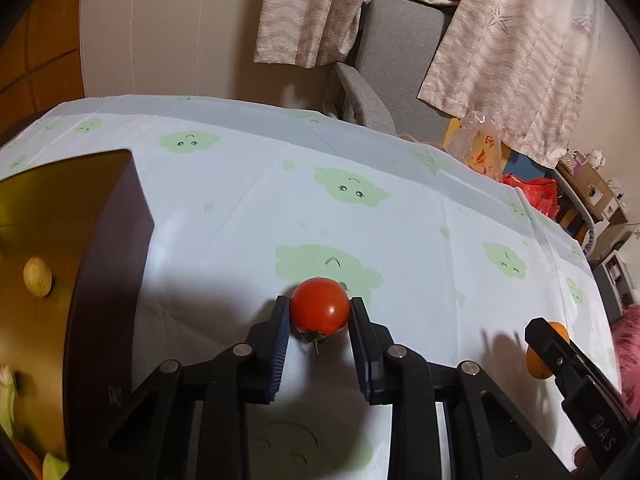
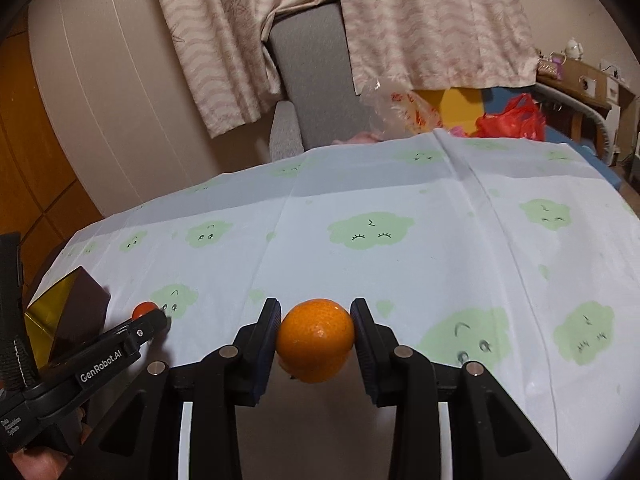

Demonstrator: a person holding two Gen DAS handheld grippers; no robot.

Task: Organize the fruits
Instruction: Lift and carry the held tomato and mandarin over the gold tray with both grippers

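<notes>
A red tomato (image 1: 320,309) with its green stem toward the camera sits between the fingers of my left gripper (image 1: 320,303), whose pads press on both its sides just over the cloud-print tablecloth (image 1: 400,208). My right gripper (image 2: 316,312) is shut on an orange (image 2: 316,340), held the same way. In the left wrist view the right gripper (image 1: 546,340) and its orange (image 1: 538,364) show at the lower right. The right wrist view has the left gripper (image 2: 154,316) and the tomato (image 2: 143,309) at the lower left.
A box (image 1: 108,240) with dark outer walls and a gold inside stands at the table's left; a pale round fruit (image 1: 37,278) and green pieces (image 1: 8,400) lie in it. Beyond the far edge are a grey chair (image 2: 312,80), hanging clothes and plastic bags (image 2: 512,120).
</notes>
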